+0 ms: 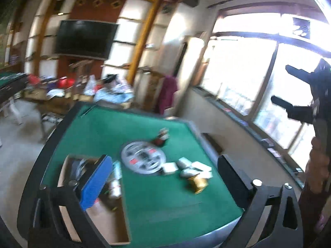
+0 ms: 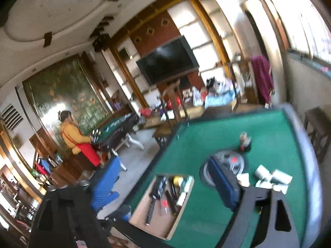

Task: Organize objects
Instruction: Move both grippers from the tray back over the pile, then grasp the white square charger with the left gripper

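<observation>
High above a green felt table point(image 1: 157, 206) point(image 2: 206, 136), both grippers stand empty. My left gripper point(image 1: 163, 181) is open, one blue pad point(image 1: 95, 184) over a cardboard box point(image 1: 107, 217) of tools at the table's near left. On the felt lie a round silver disc point(image 1: 142, 157), a dark jar point(image 1: 161, 138), small white boxes point(image 1: 186, 165) and a gold spool point(image 1: 197, 183). My right gripper point(image 2: 164, 184) is open, above the box point(image 2: 159, 223), with the disc point(image 2: 229, 161), jar point(image 2: 245, 140) and white boxes point(image 2: 273, 177) beyond. It also shows at the far right as the right gripper point(image 1: 281, 83).
A person in a yellow top and red apron point(image 2: 76, 138) stands at a second green table point(image 2: 115, 128) to the left. A cluttered sideboard point(image 1: 68, 95) and a dark screen point(image 1: 84, 39) lie behind. Windows point(image 1: 238, 72) line the right wall, and a dark stool point(image 2: 318, 128) stands beside the table.
</observation>
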